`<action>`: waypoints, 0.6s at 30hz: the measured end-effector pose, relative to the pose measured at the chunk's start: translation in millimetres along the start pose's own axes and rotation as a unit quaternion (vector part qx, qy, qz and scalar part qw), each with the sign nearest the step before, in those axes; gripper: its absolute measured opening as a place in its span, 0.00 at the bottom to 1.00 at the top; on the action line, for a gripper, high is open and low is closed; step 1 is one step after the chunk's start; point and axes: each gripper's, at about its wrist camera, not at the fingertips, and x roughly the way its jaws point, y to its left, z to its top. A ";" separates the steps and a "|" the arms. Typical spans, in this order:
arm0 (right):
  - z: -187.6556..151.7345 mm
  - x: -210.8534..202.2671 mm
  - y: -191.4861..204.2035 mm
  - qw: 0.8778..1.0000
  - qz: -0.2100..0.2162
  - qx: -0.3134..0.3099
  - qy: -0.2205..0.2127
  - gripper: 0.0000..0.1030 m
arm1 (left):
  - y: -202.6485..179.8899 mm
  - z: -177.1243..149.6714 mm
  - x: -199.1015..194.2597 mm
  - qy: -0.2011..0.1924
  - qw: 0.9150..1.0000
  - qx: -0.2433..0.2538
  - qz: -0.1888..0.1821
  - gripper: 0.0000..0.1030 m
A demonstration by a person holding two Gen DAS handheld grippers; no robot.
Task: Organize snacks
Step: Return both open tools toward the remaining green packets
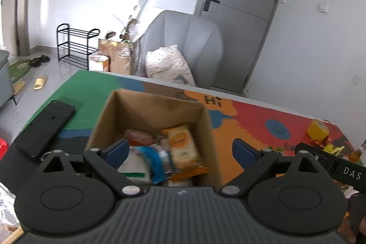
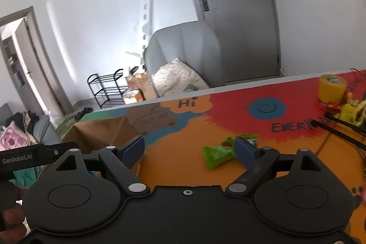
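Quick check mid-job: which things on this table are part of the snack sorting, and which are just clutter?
Job:
- cardboard box
- orange snack pack in the box
- blue packet in the box
- green snack packets on the mat

Clutter:
- black phone
- yellow tape roll

Home living rm: armchair (image 1: 183,42), shoe rack (image 1: 75,47), slippers (image 1: 40,82).

I count one open brown cardboard box (image 1: 151,116) holding at least three snack packets, blurred together; two green wrapped snacks (image 2: 218,153) on the mat; one yellow tape roll (image 2: 331,88); one flat black phone (image 1: 44,128).
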 end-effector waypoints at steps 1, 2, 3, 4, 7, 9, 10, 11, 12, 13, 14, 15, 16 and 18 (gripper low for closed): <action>0.0 -0.9 -3.5 1.000 -0.003 0.002 -0.002 0.84 | -3.8 0.2 0.8 0.000 1.000 0.003 -0.005 0.93; -0.3 -1.8 -6.9 1.000 -0.007 0.003 -0.003 0.84 | -6.9 -0.1 2.1 0.000 1.000 0.006 -0.008 0.93; -0.7 -2.7 -9.7 1.000 -0.011 0.001 -0.003 0.84 | -10.7 0.3 3.0 -0.001 1.000 0.009 -0.011 0.93; -1.2 -3.2 -12.1 1.000 -0.013 -0.002 -0.004 0.82 | -14.4 0.2 3.3 -0.003 1.000 0.011 -0.013 0.93; -2.1 -4.4 -19.5 1.000 -0.018 -0.003 -0.004 0.79 | -24.7 -0.3 4.4 -0.009 1.000 0.017 -0.022 0.93; -2.4 -3.1 -24.9 1.000 -0.021 0.002 -0.002 0.75 | -31.8 -1.4 6.5 -0.009 0.999 0.024 -0.029 0.93; -1.9 -3.0 -28.2 1.000 -0.022 0.005 -0.001 0.72 | -35.4 -1.1 6.9 -0.011 0.999 0.027 -0.032 0.93; -2.1 -2.6 -31.6 1.000 -0.024 0.008 0.000 0.72 | -38.7 -1.1 7.9 -0.012 0.999 0.030 -0.034 0.93; -2.6 -2.4 -34.7 1.000 -0.026 0.011 0.000 0.71 | -42.5 -1.1 8.9 -0.012 0.999 0.034 -0.038 0.93; -2.6 -2.4 -38.1 1.000 -0.027 0.013 0.000 0.69 | -46.2 -1.4 10.0 -0.013 0.998 0.038 -0.042 0.93; -2.9 -2.3 -41.6 0.999 -0.028 0.016 0.000 0.69 | -50.2 -1.5 11.4 -0.013 0.998 0.043 -0.045 0.93; -3.1 -2.0 -45.1 0.999 -0.029 0.019 0.001 0.68 | -54.3 -1.1 13.0 -0.013 0.998 0.048 -0.047 0.93; -3.3 -2.2 -48.9 0.999 -0.030 0.023 0.002 0.66 | -58.4 -1.1 15.1 -0.013 0.997 0.052 -0.049 0.93; -4.0 0.3 -55.6 0.999 -0.031 0.030 0.004 0.63 | -64.4 -1.5 19.7 -0.012 0.997 0.055 -0.051 0.91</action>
